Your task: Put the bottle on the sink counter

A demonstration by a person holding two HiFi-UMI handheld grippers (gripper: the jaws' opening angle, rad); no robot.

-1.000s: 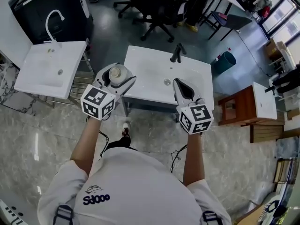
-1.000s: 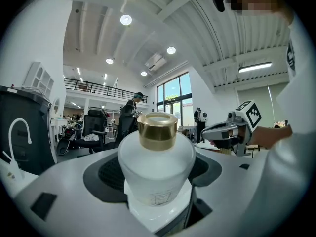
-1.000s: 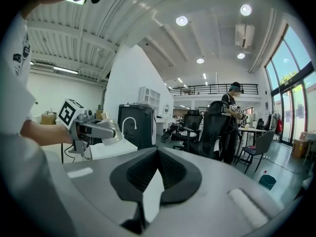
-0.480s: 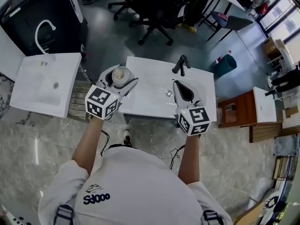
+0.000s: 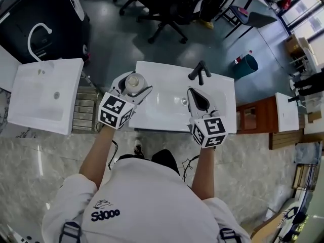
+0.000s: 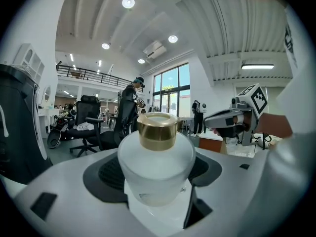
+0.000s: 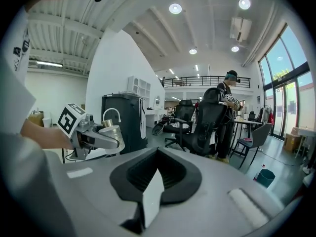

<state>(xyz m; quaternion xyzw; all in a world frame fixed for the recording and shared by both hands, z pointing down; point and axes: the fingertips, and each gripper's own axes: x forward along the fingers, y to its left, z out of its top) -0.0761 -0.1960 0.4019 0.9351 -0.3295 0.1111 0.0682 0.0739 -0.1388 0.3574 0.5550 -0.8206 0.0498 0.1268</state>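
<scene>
A frosted white bottle (image 5: 134,81) with a gold cap is held upright in my left gripper (image 5: 134,84), above the left end of the white sink counter (image 5: 162,113). In the left gripper view the bottle (image 6: 157,164) fills the space between the jaws, which are shut on its body. My right gripper (image 5: 194,92) hovers over the basin near the drain (image 5: 184,102), shut with nothing in it. The right gripper view shows its dark pads (image 7: 129,174) closed together, with the left gripper (image 7: 94,138) and the bottle (image 7: 112,131) off to the left.
A black faucet (image 5: 199,71) stands at the counter's far edge. A second white sink (image 5: 45,92) with a curved tap is at the left, with a metal rack (image 5: 83,110) between. Office chairs (image 5: 167,4), a teal bin (image 5: 248,64) and a wooden side table (image 5: 253,118) surround the counter.
The person has stepped closer to the sink counter. Both grippers moved forward over it, and the left one still holds the bottle, now above the counter's left end.
</scene>
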